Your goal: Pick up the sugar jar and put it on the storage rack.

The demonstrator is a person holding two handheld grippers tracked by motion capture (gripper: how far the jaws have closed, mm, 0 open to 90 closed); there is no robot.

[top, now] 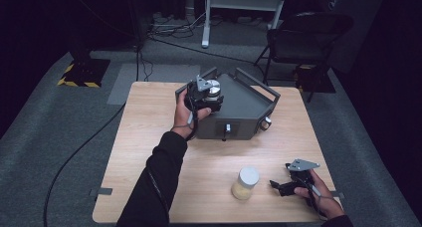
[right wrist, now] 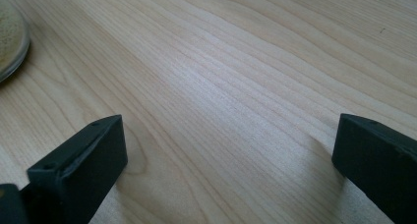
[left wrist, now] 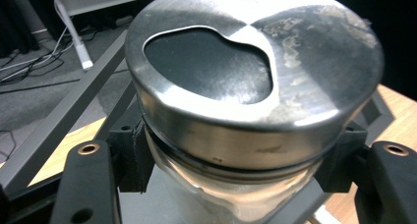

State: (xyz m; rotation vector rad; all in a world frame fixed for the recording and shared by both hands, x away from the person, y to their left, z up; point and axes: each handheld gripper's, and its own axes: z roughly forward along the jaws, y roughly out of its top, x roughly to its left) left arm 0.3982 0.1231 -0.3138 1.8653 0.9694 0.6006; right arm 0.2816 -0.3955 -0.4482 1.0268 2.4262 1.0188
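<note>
A glass jar with a steel lid [left wrist: 255,62] sits between the jaws of my left gripper [left wrist: 236,165], which is shut on it just under the lid's rim. The lid has a dark, curved opening in its top. In the high view this jar [top: 214,89] and the left gripper [top: 209,95] are held at the left part of a dark grey box [top: 244,112] with rails and a front knob. My right gripper [top: 280,174] rests open on the table at the front right; its jaws [right wrist: 228,155] stand wide apart over bare wood.
A jar with a white lid and yellowish contents [top: 245,183] stands just left of the right gripper, its edge [right wrist: 7,42] showing in the right gripper view. Beyond the wooden table [top: 149,137] are a dark chair [top: 303,38] and cables on the floor.
</note>
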